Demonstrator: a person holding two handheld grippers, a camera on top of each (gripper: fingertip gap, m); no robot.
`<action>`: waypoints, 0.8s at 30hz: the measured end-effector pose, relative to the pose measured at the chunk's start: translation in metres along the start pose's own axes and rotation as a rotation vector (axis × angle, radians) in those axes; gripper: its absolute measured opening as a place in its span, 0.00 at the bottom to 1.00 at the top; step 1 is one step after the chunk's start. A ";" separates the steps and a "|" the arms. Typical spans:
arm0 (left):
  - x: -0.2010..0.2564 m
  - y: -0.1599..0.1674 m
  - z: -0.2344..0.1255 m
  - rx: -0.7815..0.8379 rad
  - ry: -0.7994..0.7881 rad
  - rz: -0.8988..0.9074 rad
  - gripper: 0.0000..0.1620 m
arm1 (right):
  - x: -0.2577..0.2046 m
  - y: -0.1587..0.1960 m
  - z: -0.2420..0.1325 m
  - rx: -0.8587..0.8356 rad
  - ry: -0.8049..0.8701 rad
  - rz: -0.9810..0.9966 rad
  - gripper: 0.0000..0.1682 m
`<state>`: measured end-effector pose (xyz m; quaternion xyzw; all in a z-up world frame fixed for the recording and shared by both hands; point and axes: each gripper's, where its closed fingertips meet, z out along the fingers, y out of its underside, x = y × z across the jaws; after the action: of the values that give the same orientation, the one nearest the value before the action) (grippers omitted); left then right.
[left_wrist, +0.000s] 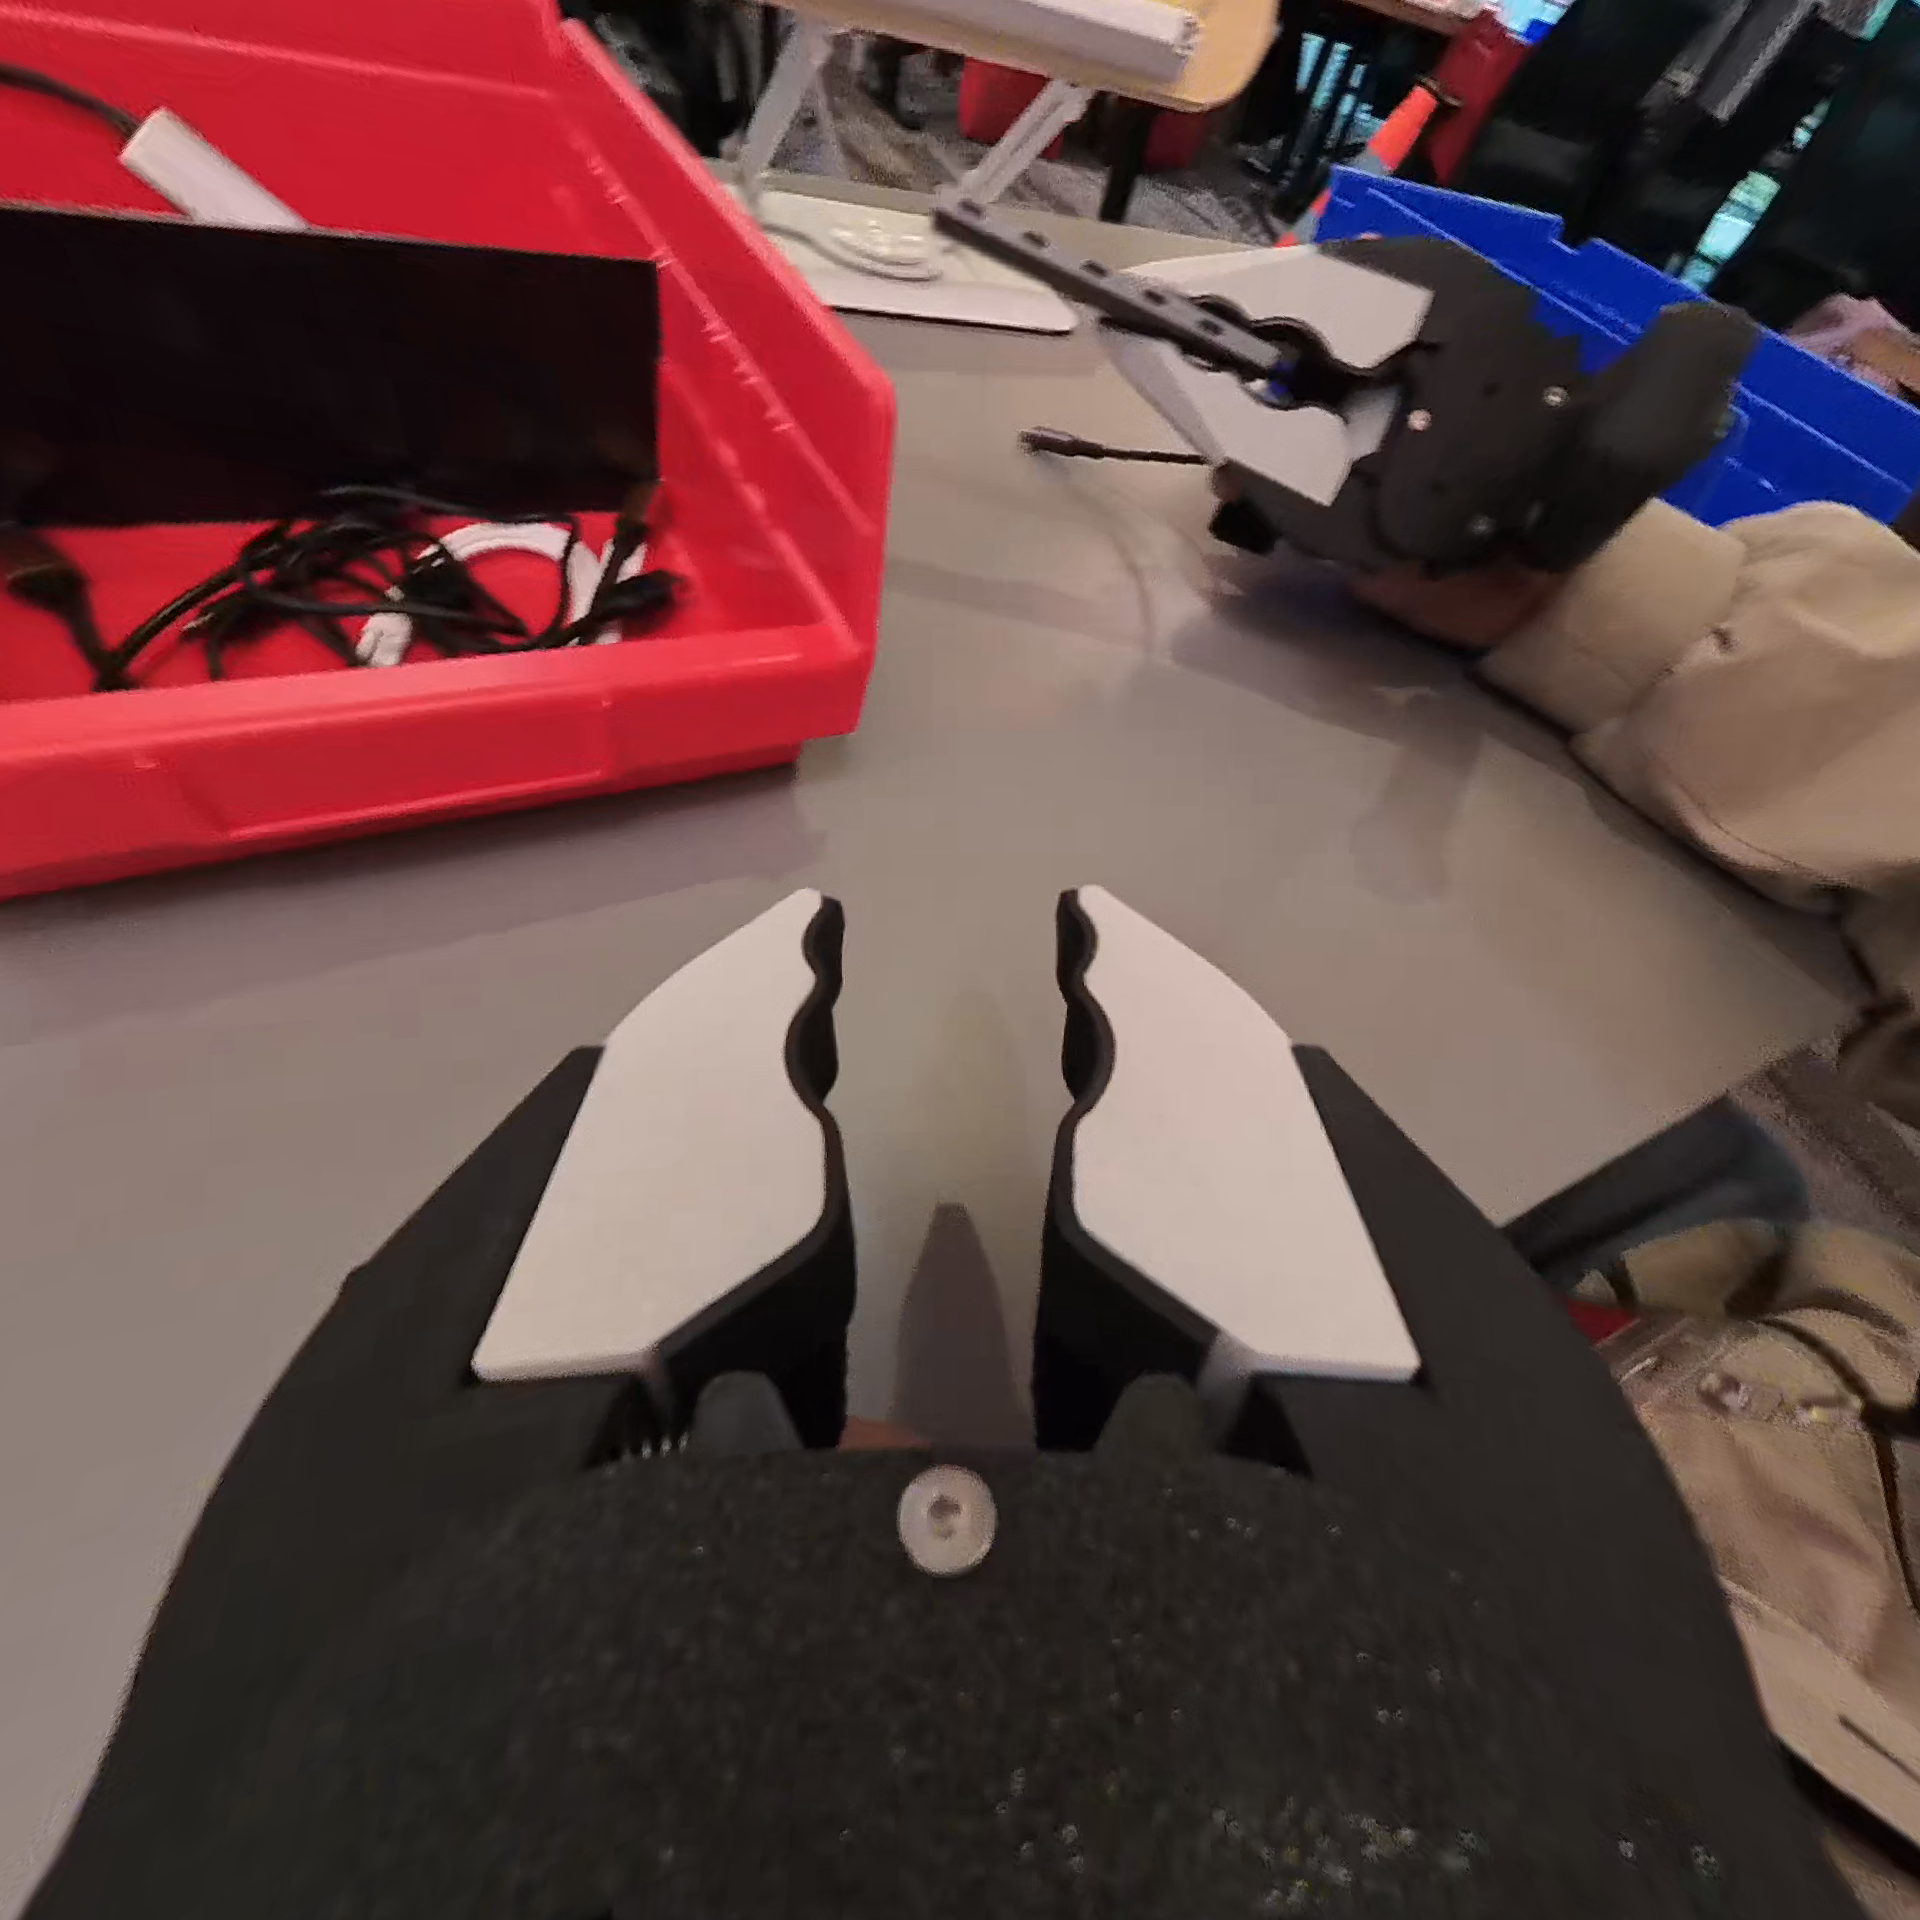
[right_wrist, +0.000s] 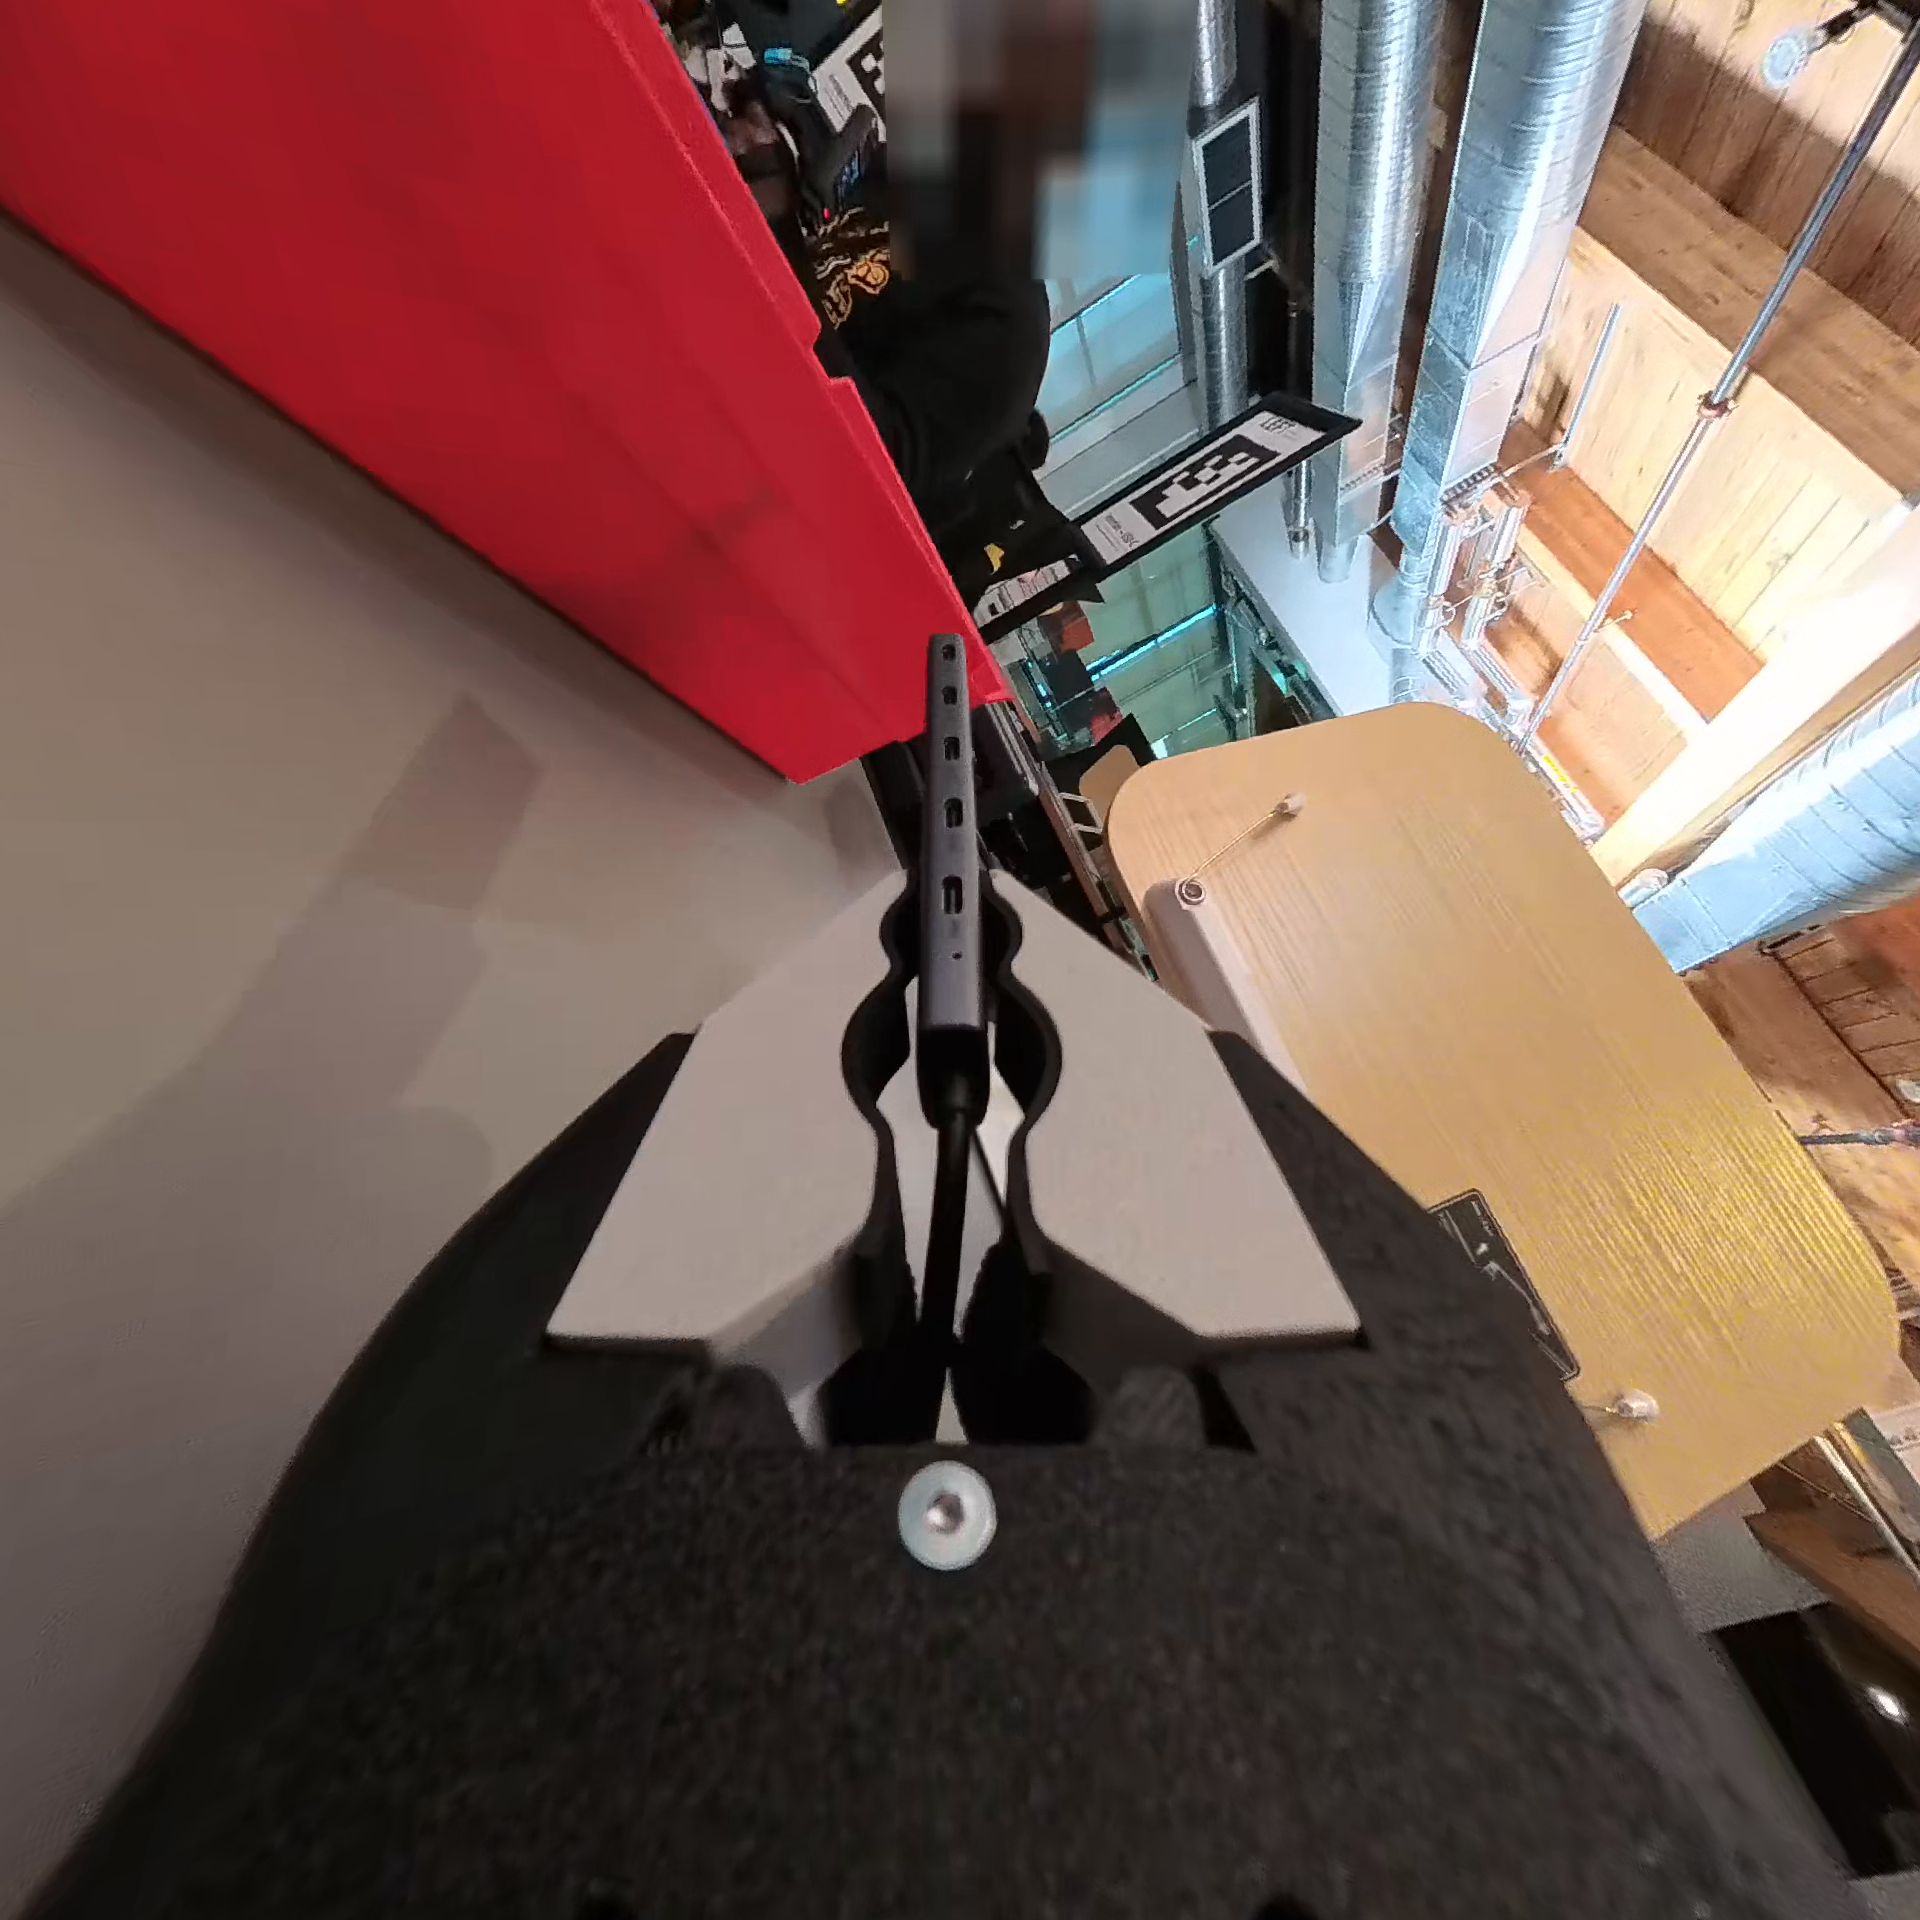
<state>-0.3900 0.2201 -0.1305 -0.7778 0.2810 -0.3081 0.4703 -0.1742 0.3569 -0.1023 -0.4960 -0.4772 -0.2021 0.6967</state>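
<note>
My left gripper (left_wrist: 948, 920) is open and empty, low over the grey table (left_wrist: 1039, 748), just right of a red bin (left_wrist: 769, 488). My right gripper (right_wrist: 948, 914) is shut on a slim dark grey hub with several ports (right_wrist: 951, 831); its black cable (right_wrist: 951, 1195) runs back between the jaws. In the left wrist view the right gripper (left_wrist: 1247, 353) is tilted on its side above the table at the right, with the hub (left_wrist: 1101, 283) sticking out to the left and the cable's plug end (left_wrist: 1049, 442) lying on the table.
The red bin holds tangled black and white cables (left_wrist: 416, 603), a black flat pouch (left_wrist: 312, 374) and a white adapter (left_wrist: 208, 177). A blue bin (left_wrist: 1787, 416) stands behind the right gripper. A beige sleeve (left_wrist: 1714, 707) rests on the table. A laptop stand (left_wrist: 914, 249) stands farther back. The tips of one gripper are about 25 cm away from the tips of the other.
</note>
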 end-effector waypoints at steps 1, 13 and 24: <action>-0.005 0.000 0.001 -0.003 -0.007 -0.027 0.24 | 0.002 0.000 0.000 -0.001 0.006 0.007 0.04; 0.005 -0.006 0.028 -0.078 0.095 -0.048 0.23 | 0.008 0.007 -0.002 -0.021 0.005 0.099 0.04; -0.125 -0.067 0.060 -0.572 -0.198 0.065 0.23 | 0.008 0.014 0.000 -0.038 -0.003 0.124 0.04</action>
<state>-0.4170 0.3709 -0.1192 -0.8956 0.3337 -0.1240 0.2669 -0.1597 0.3641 -0.1022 -0.5381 -0.4429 -0.1666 0.6976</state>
